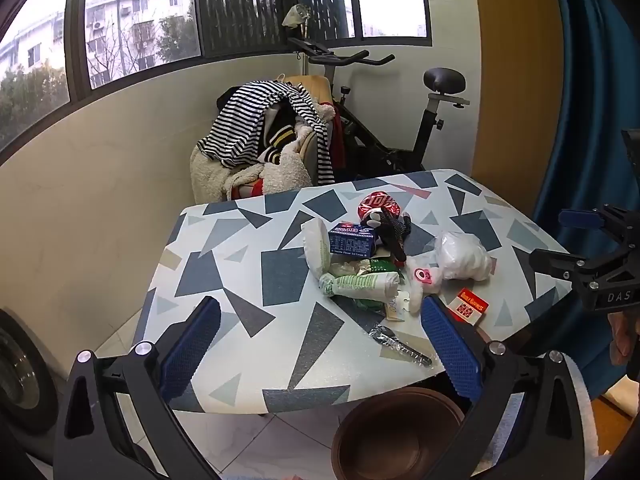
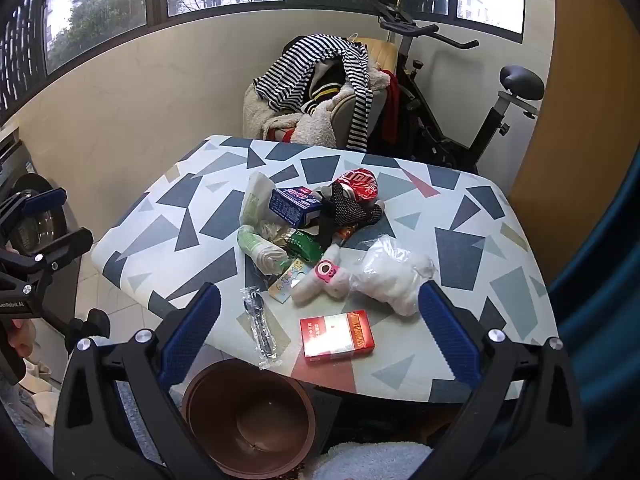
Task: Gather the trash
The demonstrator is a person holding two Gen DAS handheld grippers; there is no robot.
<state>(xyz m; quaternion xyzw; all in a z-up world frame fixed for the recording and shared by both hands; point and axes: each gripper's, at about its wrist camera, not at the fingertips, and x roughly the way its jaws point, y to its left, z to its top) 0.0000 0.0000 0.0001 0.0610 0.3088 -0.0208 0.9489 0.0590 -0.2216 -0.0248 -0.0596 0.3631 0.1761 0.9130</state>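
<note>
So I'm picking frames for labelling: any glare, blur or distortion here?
Left wrist view: strong fisheye bending of the window frame, sky blown out, table sharp. Right wrist view: same bending, glare on the red box, dark corners, no motion blur.

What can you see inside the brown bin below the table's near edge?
The brown bin looks nearly empty: bare inner wall and floor, with a few small specks. The near part of its floor is hidden by its own rim.

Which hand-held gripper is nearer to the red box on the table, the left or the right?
Right. The red box lies between the open fingers of the right hand-held gripper; the left hand-held gripper hovers farther off, box beside its right finger.
</note>
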